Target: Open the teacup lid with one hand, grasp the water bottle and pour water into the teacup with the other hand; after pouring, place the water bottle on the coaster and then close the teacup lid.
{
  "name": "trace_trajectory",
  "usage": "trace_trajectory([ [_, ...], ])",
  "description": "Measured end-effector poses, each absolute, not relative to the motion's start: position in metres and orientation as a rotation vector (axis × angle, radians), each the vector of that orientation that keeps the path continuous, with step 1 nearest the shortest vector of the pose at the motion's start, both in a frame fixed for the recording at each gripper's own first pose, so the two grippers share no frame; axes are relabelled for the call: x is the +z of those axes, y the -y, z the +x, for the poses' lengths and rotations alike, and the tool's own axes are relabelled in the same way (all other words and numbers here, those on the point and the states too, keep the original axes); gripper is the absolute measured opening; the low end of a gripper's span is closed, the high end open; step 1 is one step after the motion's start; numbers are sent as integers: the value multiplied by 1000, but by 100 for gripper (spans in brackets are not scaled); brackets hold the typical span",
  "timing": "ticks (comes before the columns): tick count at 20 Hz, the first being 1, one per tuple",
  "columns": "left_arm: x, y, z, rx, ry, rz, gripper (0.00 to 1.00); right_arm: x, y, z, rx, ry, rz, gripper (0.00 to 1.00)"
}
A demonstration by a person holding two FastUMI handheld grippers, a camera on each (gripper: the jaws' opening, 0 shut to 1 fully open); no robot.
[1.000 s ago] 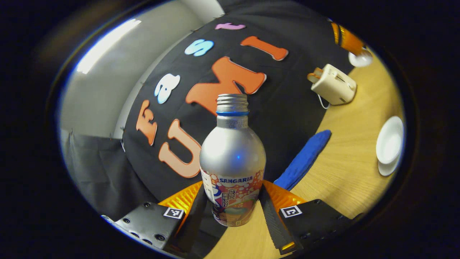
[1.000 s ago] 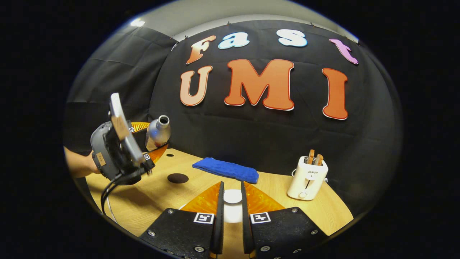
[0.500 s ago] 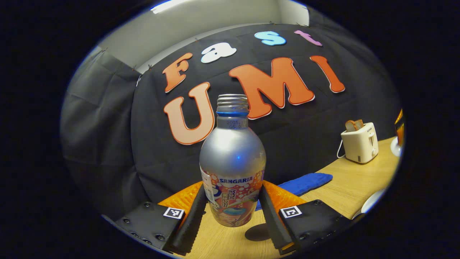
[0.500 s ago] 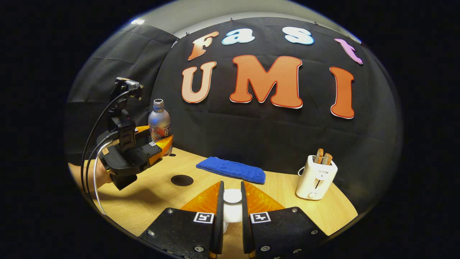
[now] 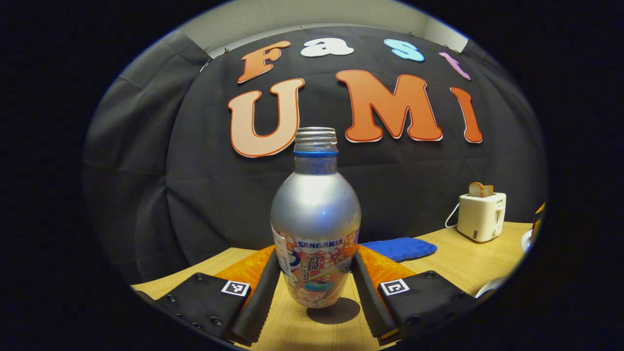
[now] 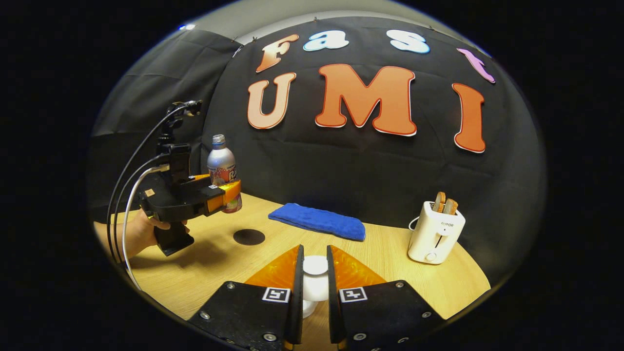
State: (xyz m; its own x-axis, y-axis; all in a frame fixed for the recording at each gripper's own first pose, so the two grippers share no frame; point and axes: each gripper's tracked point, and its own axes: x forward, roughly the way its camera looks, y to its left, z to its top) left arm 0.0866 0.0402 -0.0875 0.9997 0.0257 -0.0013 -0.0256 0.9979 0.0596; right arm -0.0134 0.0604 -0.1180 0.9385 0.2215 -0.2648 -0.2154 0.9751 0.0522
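Our left tool (image 5: 316, 287) clamps the upright, uncapped silver metal bottle (image 5: 315, 219) above the dark round coaster (image 6: 248, 237). Our right tool (image 6: 312, 287) pinches the white ceramic teacup lid (image 6: 315, 266); open wooden worktop (image 6: 390, 273) lies between them.

SANGARIA on water bottle (image 5: 315, 229), SUPOR on toaster (image 6: 435, 233)

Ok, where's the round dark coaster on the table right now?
In the right gripper view the round dark coaster lies flat on the wooden table, left of the blue cloth and near the held silver bottle.

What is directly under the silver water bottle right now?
Under the silver metal water bottle, held in the left gripper, a dark round patch lies on the wooden table: coaster or shadow, unclear. Its base hides the contact.
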Motion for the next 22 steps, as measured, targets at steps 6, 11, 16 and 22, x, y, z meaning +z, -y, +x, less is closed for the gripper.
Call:
trace_trajectory([
  [6,-131,-32,110,-15,-120,-73,83,-130,-65,-17,226,-302,32,23],
  [11,-172,-36,126,-25,-238,-161,83,-141,-72,-17,238,-326,53,23],
  [16,-200,-37,133,-26,-316,-125,80,-155,-81,-15,262,-352,62,22],
  [22,-201,-32,137,-43,-327,-105,87,-166,-92,-11,298,-374,99,23],
])
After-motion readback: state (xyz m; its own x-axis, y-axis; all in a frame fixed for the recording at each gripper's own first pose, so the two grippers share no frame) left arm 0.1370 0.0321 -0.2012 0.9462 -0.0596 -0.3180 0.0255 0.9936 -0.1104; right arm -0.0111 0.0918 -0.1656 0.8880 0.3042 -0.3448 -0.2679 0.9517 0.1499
